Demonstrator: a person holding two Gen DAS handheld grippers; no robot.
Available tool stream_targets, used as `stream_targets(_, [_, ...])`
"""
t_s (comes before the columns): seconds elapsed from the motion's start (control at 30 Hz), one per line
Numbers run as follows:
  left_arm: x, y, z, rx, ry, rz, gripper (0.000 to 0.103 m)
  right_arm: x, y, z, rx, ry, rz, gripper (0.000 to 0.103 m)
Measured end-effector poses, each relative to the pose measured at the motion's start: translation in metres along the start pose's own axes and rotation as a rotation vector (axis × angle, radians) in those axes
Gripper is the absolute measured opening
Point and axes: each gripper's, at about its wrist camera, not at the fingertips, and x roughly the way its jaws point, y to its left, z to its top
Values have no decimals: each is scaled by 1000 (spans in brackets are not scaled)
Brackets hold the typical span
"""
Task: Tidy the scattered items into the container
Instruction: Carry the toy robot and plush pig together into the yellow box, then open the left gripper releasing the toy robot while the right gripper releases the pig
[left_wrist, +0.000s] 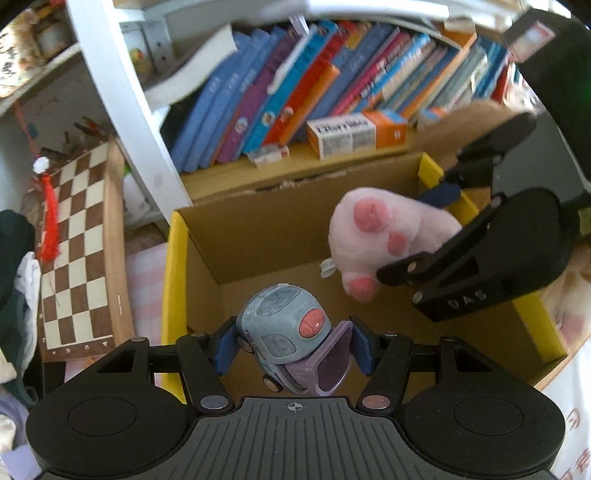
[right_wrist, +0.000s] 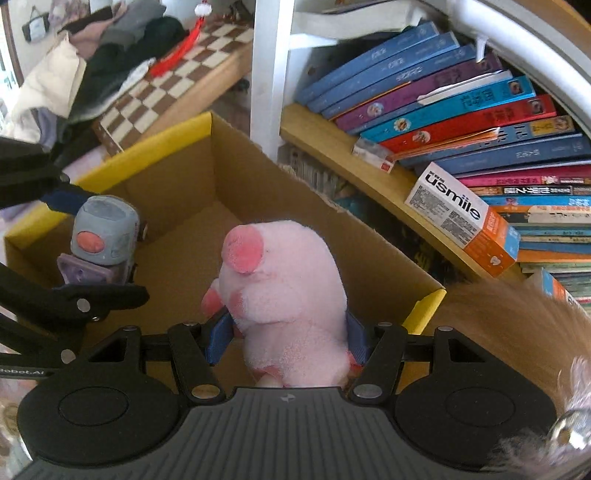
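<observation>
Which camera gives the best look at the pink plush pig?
The right wrist view: the pink plush pig fills its centre, snout showing, clamped in the right gripper. The left wrist view shows only its underside and feet.

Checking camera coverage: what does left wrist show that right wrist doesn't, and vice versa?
Left wrist only: the left tool head-on, clamped on the toy car, and the plush's paw pads.
Right wrist only: the right tool head-on, clamped on the plush's body, and a clothes pile.
Both: box, car, plush, books, chessboard, each other's tool from the side.
</observation>
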Motion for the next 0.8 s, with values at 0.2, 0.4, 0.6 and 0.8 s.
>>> stream_targets(0.2, [14, -3, 4, 64, 62, -16, 60, 20, 1, 5, -37, 45, 0, 61])
stream_targets(0.4, [27, -4, 8, 95, 99, -22, 60, 26, 0, 14, -46, 58, 24, 62])
stream_targets(0.6, [35, 0, 10, 108, 112, -31, 61, 36, 3, 15, -63, 76, 21, 62])
stream_targets(0.8, [49, -2, 10, 129, 161, -40, 61, 44, 4, 15, -55, 97, 32, 62])
